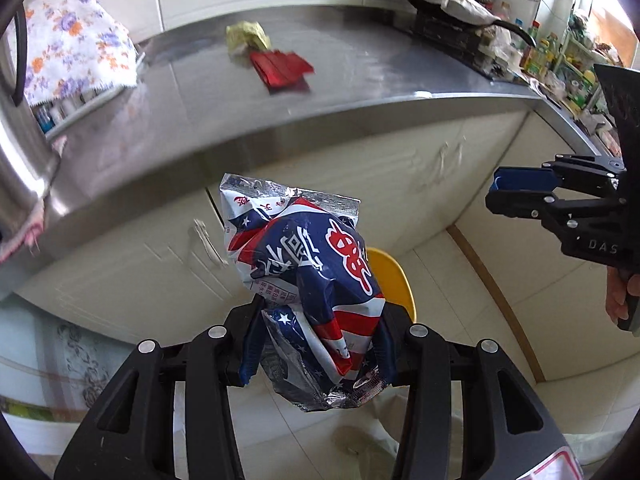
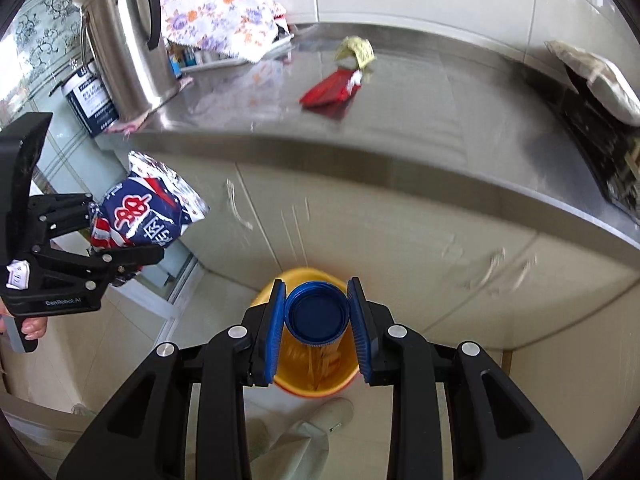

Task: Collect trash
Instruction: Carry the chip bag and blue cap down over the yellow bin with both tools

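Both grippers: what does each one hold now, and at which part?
The left gripper clamps the crumpled snack bag near its lower end. The right gripper holds the blue cap by its sides, above the yellow bin.

Glossy foil snack bag [image 1: 308,280] — brushed-steel counter [image 1: 360,76]

A tall steel kettle [image 2: 128,36] with a black handle stood upper left on the worktop [image 2: 420,120], beside a floral cloth [image 2: 216,4].
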### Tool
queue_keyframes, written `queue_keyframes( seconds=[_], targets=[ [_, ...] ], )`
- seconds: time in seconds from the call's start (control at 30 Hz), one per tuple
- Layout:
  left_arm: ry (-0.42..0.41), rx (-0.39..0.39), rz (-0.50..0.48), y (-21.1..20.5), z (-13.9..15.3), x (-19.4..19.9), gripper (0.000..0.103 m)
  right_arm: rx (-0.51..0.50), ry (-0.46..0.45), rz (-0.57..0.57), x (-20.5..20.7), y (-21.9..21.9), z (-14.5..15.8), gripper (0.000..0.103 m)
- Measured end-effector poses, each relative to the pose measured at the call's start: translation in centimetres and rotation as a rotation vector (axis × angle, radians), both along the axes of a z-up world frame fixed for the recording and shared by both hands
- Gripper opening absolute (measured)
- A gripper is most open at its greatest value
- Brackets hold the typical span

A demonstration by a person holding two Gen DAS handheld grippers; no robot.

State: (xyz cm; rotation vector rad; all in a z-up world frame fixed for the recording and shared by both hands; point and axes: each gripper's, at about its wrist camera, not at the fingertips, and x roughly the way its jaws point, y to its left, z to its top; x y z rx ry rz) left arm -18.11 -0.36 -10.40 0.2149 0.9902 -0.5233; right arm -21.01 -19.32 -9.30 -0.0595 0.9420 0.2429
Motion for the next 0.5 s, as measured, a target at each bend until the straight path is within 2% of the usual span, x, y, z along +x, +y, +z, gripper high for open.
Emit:
queue_keyframes(
  seconds=[0.23, 0.5],
  targets=[
    [0.085, 0.0, -0.028, -0.4, -4.1, -1.0, 0.045, -0.016, 0.077, 0.011, -1.5, 0.1, -2.8, 0.032],
    [0.151, 0.006, -0.025, -1.7, -9.6, 0.4, 0.045, -0.01, 0.178, 0.07, 0.4, 0.1, -9.3, 0.032]
  ],
)
